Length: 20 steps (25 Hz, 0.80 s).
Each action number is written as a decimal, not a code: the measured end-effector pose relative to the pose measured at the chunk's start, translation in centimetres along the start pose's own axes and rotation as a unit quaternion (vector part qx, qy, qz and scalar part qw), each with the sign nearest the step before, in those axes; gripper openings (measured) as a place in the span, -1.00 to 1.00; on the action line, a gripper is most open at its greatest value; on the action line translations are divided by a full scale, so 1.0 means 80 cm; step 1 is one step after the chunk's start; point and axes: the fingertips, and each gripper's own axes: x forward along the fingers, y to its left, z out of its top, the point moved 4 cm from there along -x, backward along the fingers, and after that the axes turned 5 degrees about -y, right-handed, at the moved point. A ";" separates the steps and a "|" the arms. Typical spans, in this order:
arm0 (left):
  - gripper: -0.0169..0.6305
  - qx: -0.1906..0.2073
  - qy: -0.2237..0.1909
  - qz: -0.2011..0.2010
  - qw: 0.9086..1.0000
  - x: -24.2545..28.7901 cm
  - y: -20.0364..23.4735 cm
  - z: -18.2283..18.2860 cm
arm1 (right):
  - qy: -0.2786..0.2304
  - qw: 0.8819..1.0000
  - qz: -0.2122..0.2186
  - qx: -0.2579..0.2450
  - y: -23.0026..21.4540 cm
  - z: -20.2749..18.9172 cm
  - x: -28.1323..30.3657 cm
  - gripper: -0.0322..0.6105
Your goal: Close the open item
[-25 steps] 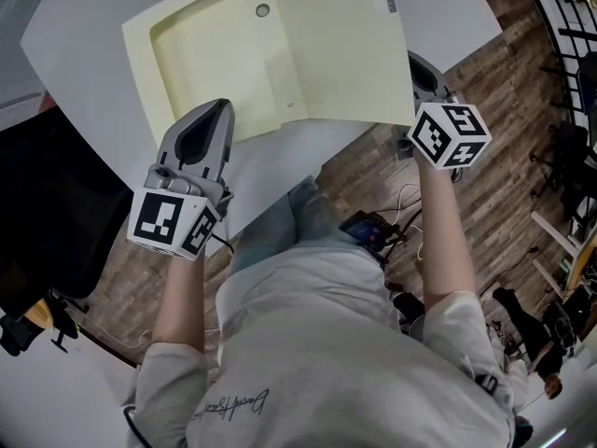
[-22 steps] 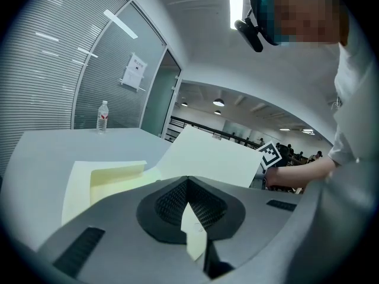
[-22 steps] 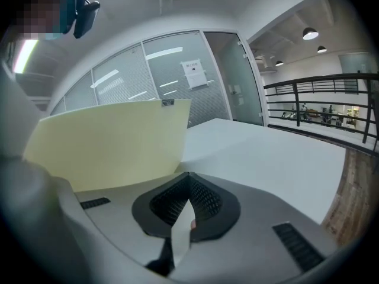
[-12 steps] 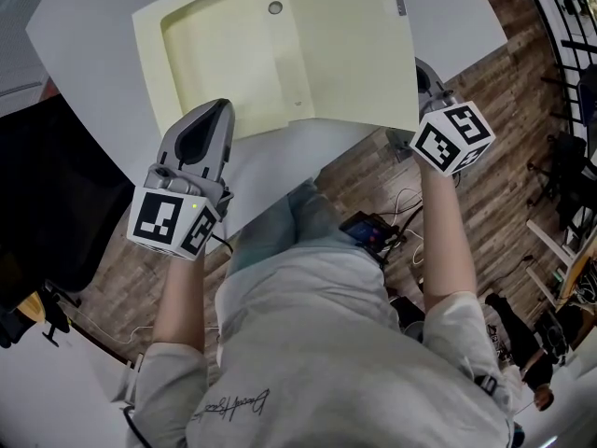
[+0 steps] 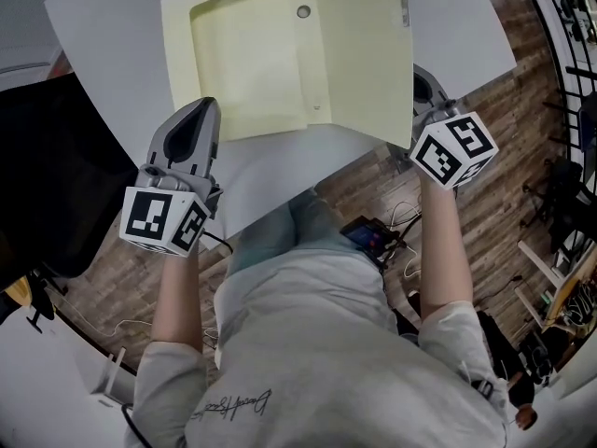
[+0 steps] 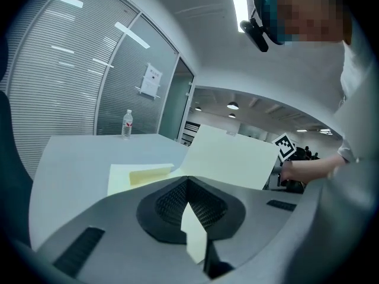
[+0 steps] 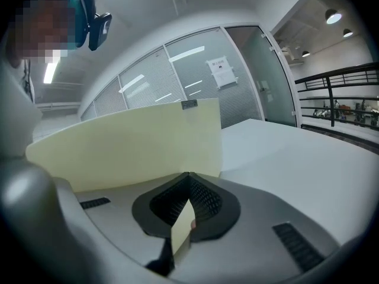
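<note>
A pale yellow folder lies open on the white table [image 5: 112, 35]. Its base [image 5: 247, 63] is flat, with a round snap [image 5: 303, 11] near the far edge. The cover [image 5: 359, 54] stands lifted from the right side. My left gripper [image 5: 199, 112] is at the base's near left corner, shut on a sliver of yellow sheet [image 6: 192, 229]. My right gripper [image 5: 418, 80] is shut on the cover's near right corner, its tips hidden behind the cover in the head view. In the right gripper view the cover [image 7: 130, 152] rises just beyond the jaws [image 7: 188, 185].
The table's near edge [image 5: 280, 189] runs just below the folder, with wood floor and a small device with cables [image 5: 368, 236] beneath. A black chair [image 5: 47, 175] stands at the left. A water bottle [image 6: 126, 123] stands far off on the table.
The cover has swung up and leftward over the base, showing narrower in the head view. My right gripper moved with it; the left gripper has stayed at its corner.
</note>
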 end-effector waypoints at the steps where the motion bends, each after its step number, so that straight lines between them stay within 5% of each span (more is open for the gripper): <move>1: -0.92 0.001 -0.002 0.007 1.000 -0.005 0.008 0.001 | 0.002 1.000 0.000 -0.002 0.004 0.001 0.003 -0.86; 12: -0.92 0.011 0.009 0.114 0.993 -0.049 0.116 -0.009 | 0.030 0.999 0.020 -0.034 0.051 0.005 0.023 -0.86; 20: -0.92 0.002 0.043 0.136 0.990 -0.040 0.149 -0.060 | 0.054 0.996 0.031 -0.057 0.071 -0.002 0.041 -0.86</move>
